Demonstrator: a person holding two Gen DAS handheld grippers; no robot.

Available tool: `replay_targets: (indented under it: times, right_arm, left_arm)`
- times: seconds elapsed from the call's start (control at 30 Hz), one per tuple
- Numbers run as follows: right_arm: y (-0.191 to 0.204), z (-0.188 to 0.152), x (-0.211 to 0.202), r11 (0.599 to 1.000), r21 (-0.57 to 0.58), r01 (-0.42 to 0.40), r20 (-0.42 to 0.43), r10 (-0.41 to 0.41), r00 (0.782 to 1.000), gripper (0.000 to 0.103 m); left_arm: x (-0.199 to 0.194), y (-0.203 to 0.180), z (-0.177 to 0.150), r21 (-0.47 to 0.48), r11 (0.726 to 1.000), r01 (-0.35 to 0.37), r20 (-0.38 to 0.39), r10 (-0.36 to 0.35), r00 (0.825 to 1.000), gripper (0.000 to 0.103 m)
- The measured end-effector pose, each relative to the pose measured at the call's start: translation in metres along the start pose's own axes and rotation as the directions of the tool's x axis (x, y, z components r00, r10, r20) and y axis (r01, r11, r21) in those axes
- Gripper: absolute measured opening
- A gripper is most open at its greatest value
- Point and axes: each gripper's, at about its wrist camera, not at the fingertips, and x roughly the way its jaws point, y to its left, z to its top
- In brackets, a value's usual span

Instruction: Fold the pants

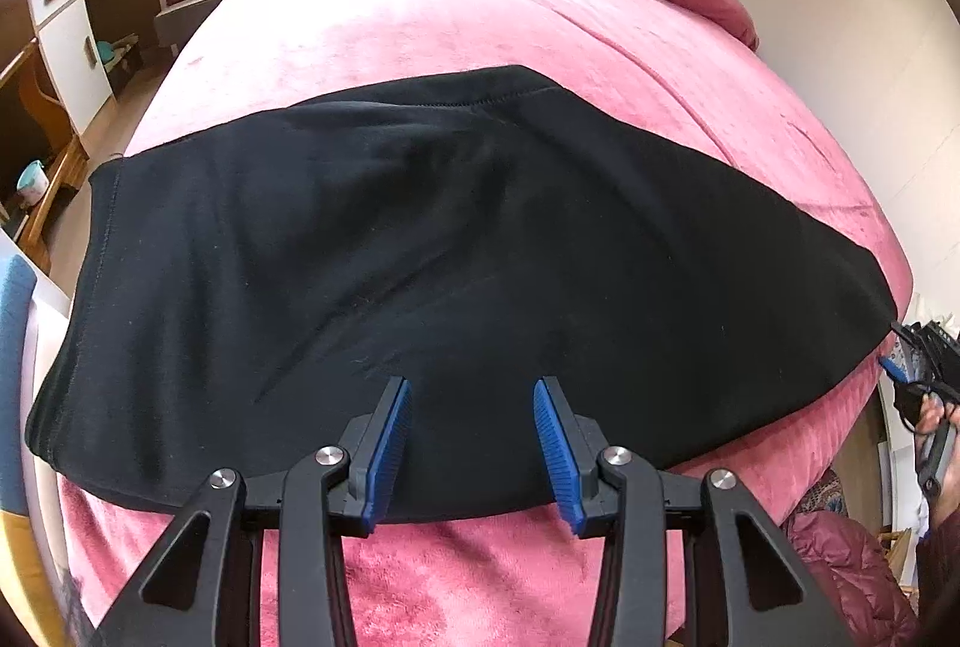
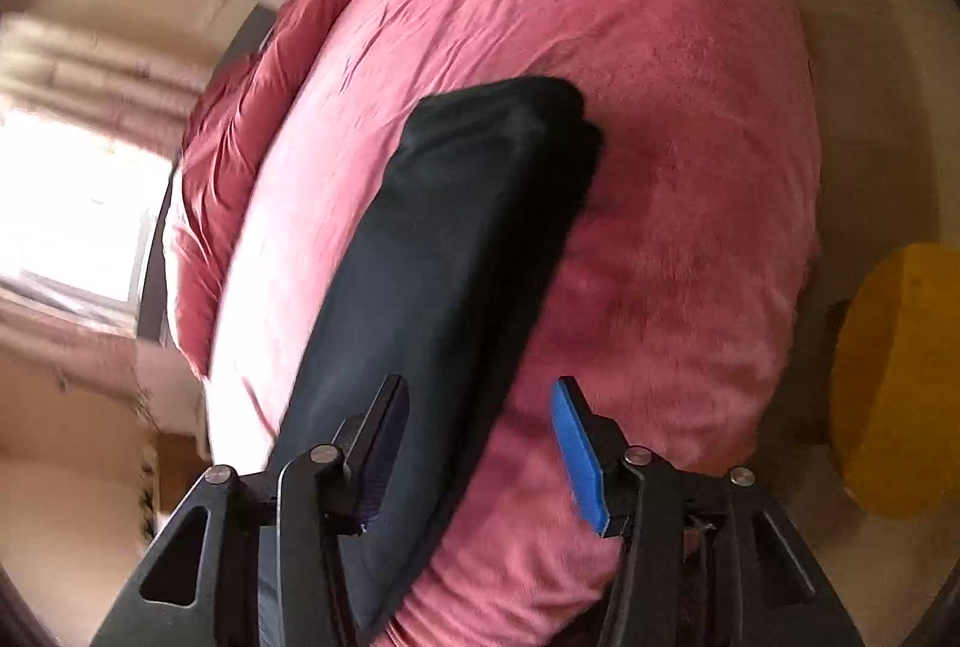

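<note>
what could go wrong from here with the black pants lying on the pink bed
1. The black pants lie close to the near edge of the pink bed; a careless tug might drag them off.
2. The left gripper has open jaws holding nothing, so a shallow pinch may catch only the top layer and the fold could come apart.
3. The right wrist view is blurred, and the right gripper, jaws open, sits over the pants' end; a rushed grasp may miss the edge.

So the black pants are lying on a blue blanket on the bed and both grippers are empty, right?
Not quite: the blanket under the black pants is pink, not blue, as the left wrist view shows. The left gripper and right gripper are empty.
</note>
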Motion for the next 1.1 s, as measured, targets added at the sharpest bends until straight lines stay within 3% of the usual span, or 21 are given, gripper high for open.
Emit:
replay_targets:
  times: [0.33,0.47,0.67,0.8,1.1]
  right_arm:
    - [-0.012,0.033,0.042,0.997,0.075,-0.021,0.043,0.018,0.999,0.046]
    - [-0.002,0.044,0.054,0.998,0.055,0.016,0.043,-0.018,0.999,0.041]
    - [0.032,0.052,0.063,0.987,-0.125,0.104,0.031,-0.101,0.994,0.015]
    - [0.067,0.047,0.048,0.967,-0.246,0.068,0.053,-0.057,0.997,0.014]
    - [0.166,-0.002,0.04,0.847,-0.532,0.008,-0.006,-0.013,1.0,0.014]
  left_arm:
    - [0.016,-0.013,0.006,0.043,0.999,-0.03,-0.025,0.031,0.999,0.043]
    - [0.027,-0.025,0.008,0.094,0.991,-0.097,-0.016,0.099,0.995,0.043]
    - [0.033,-0.037,0.006,0.098,0.99,-0.104,0.008,0.104,0.995,0.045]
    - [0.032,-0.038,0.001,0.089,0.992,-0.088,0.009,0.088,0.996,0.045]
    - [0.028,-0.023,-0.013,0.045,0.998,-0.047,0.016,0.046,0.999,0.045]
